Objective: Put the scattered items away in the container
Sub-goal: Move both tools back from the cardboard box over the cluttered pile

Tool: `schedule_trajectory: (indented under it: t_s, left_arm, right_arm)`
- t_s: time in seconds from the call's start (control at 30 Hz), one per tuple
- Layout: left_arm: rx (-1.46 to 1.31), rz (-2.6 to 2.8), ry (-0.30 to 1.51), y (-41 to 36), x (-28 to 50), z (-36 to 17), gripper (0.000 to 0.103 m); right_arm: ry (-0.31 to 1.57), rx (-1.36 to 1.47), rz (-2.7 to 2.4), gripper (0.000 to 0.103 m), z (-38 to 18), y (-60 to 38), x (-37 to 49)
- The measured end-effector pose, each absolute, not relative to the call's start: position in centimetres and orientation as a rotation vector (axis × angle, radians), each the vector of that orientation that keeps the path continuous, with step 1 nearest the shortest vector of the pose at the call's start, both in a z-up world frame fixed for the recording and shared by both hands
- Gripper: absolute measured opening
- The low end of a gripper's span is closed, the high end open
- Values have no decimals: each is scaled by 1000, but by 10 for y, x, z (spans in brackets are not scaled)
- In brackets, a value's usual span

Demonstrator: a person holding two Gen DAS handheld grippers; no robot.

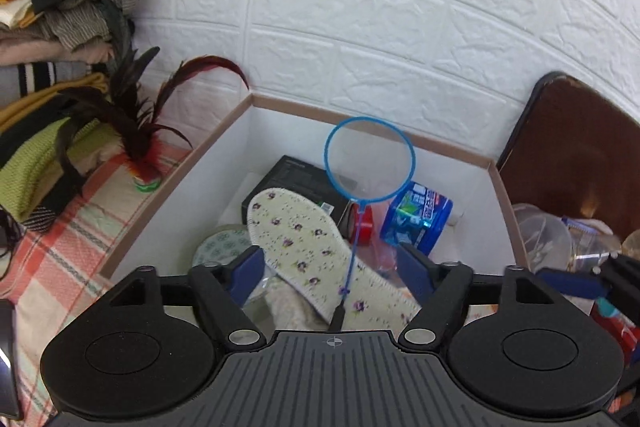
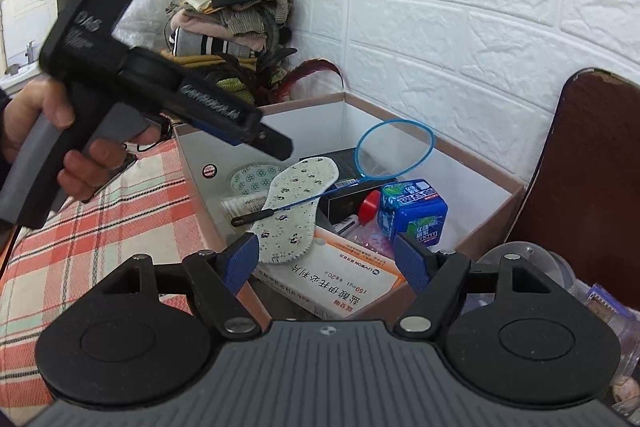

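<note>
A white cardboard box [image 1: 188, 187] with a brown rim stands against the wall and also shows in the right wrist view [image 2: 492, 223]. Inside lie a floral insole [image 1: 304, 247] [image 2: 296, 203], a small blue net [image 1: 370, 159] [image 2: 394, 151] resting on the insole, a blue tub [image 1: 418, 219] [image 2: 414, 211], a black box [image 1: 296, 179], a red roll [image 1: 362, 223] and an orange-white medicine box [image 2: 340, 279]. My left gripper [image 1: 332, 271] is open and empty above the box. My right gripper [image 2: 328, 263] is open and empty at the box's near edge.
A feather shuttlecock [image 1: 144, 147] lies on the checked tablecloth [image 1: 60, 259] left of the box. A pile of folded clothes [image 1: 48, 27] stands at the left. A brown chair back [image 1: 572, 155] and clear plastic containers [image 1: 548, 235] are at the right.
</note>
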State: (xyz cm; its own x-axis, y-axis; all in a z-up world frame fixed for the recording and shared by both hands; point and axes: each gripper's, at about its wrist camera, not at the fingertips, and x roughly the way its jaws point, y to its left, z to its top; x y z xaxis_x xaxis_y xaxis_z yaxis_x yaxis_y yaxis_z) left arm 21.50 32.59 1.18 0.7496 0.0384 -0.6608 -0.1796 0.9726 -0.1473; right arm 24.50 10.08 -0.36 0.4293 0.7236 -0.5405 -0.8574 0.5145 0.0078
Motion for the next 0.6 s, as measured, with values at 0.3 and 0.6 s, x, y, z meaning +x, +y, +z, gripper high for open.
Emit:
schedule_trajectory:
  t_s: [0.3,0.6]
  left_arm:
    - [-120,84,655,291,171,31,97]
    - [-96,-33,582,221,119,30,101]
  right_arm:
    - [510,-242,976,90,1,85,226]
    - [441,-88,849,98,6,-20,174]
